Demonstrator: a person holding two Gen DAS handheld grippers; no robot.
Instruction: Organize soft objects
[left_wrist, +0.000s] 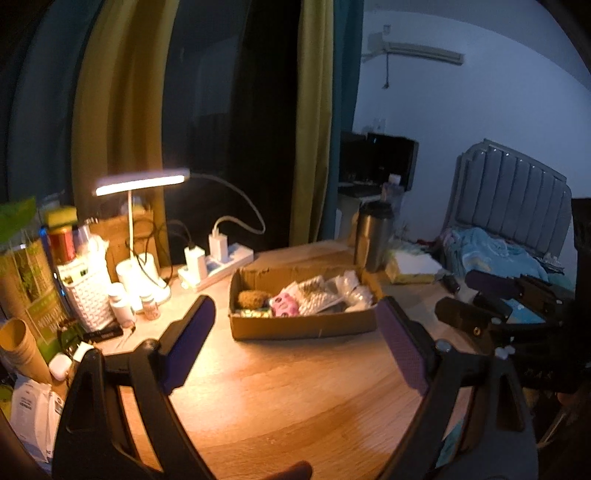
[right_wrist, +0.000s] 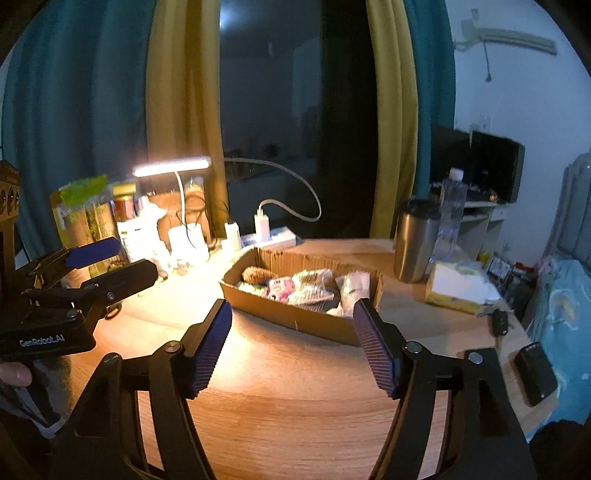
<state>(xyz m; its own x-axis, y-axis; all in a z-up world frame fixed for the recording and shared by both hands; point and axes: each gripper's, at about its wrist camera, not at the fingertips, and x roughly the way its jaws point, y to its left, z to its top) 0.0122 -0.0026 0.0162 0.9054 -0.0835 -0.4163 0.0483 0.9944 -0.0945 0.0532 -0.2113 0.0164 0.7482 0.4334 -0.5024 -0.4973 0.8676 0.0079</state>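
1. My left gripper (left_wrist: 295, 332) has its jaws spread wide with nothing between the purple pads, hanging above the wooden table (left_wrist: 295, 398) on the near side of the cardboard box (left_wrist: 303, 326).
2. My right gripper (right_wrist: 291, 343) is also apart and empty, likewise on the near side of the box.
3. The soft objects (right_wrist: 314, 290) lie inside the box: a brown fuzzy one at its left end, a pink one beside it, and pale packets towards its right end, though the blur leaves me unsure what those are.
4. A lit desk lamp (left_wrist: 142, 181) stands to the left of the box, a steel tumbler (right_wrist: 415, 240) behind its right end.
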